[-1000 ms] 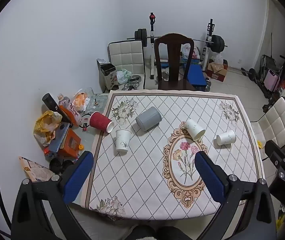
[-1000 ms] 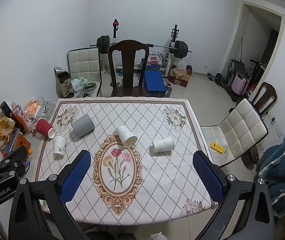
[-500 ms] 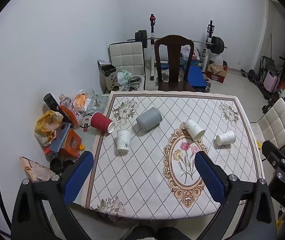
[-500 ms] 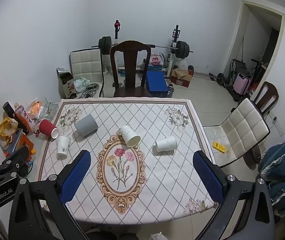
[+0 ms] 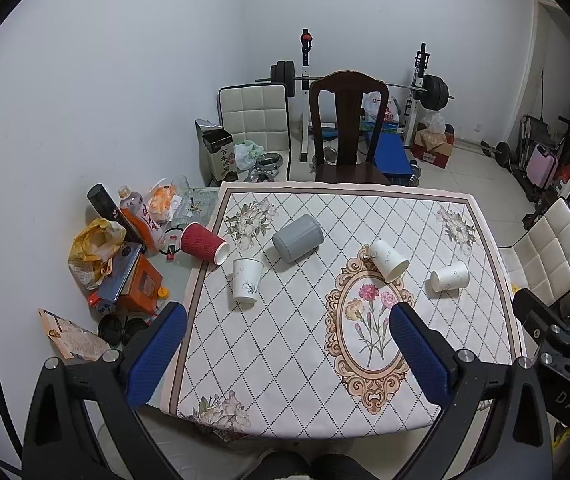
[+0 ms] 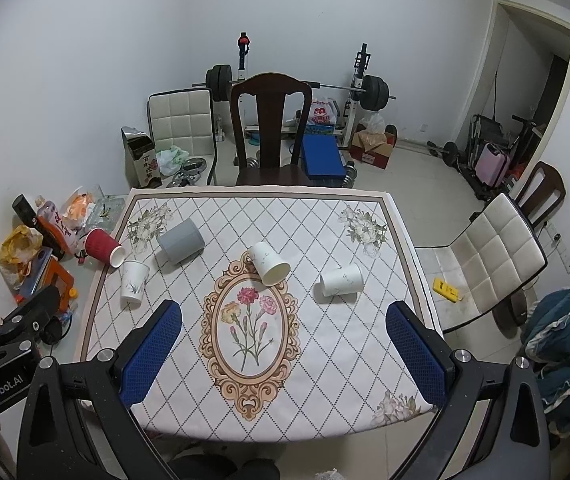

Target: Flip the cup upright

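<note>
Several cups are on the patterned tablecloth (image 5: 285,344). A red ribbed cup (image 5: 203,243) lies on its side at the left edge. A grey cup (image 5: 297,237) lies on its side. A white paper cup (image 5: 247,280) stands with its mouth up. Two more white cups (image 5: 389,259) (image 5: 449,276) lie on their sides. The right wrist view shows the red cup (image 6: 103,247), grey cup (image 6: 181,240), standing white cup (image 6: 133,281) and the two lying white cups (image 6: 271,263) (image 6: 341,279). My left gripper (image 5: 287,316) and right gripper (image 6: 285,316) are open, empty, high above the table's near edge.
A dark wooden chair (image 5: 349,128) stands at the table's far side. Bottles, bags and boxes (image 5: 125,248) clutter the floor to the left. A white padded chair (image 6: 489,256) stands to the right. Weight equipment (image 6: 297,88) lines the back wall.
Both views have shifted a little: the table and cups sit slightly lower and nearer in frame. No cup has moved. Both grippers stay open.
</note>
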`<move>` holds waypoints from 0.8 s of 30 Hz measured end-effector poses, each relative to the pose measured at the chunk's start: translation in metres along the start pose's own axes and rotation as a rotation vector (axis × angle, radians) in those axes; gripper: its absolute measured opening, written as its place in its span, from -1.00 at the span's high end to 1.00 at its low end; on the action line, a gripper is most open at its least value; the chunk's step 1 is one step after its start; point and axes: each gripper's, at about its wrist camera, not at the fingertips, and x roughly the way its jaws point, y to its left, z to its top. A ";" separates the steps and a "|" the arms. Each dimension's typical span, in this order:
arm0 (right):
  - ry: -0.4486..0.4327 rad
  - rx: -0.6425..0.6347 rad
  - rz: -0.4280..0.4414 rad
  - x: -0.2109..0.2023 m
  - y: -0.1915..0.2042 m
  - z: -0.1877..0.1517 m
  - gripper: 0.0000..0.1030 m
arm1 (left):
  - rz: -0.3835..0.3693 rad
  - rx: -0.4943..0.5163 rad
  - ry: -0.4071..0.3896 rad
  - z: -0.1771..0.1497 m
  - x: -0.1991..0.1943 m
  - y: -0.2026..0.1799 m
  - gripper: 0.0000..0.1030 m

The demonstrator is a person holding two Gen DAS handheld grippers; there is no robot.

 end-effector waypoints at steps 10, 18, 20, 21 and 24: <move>-0.002 0.001 0.002 -0.001 -0.001 0.000 -1.00 | -0.001 -0.001 -0.004 -0.001 0.000 0.001 -1.00; -0.006 0.004 0.001 -0.003 -0.002 0.001 -1.00 | -0.002 -0.003 -0.006 -0.001 0.000 0.002 -1.00; -0.007 0.005 0.001 -0.004 -0.003 0.002 -1.00 | -0.004 -0.003 -0.009 -0.003 -0.005 0.004 -1.00; -0.008 0.005 0.000 -0.004 -0.004 0.003 -1.00 | -0.003 -0.003 -0.009 -0.003 -0.006 0.003 -1.00; -0.009 0.006 0.000 -0.005 -0.004 0.005 -1.00 | -0.004 -0.004 -0.008 -0.003 -0.005 0.004 -1.00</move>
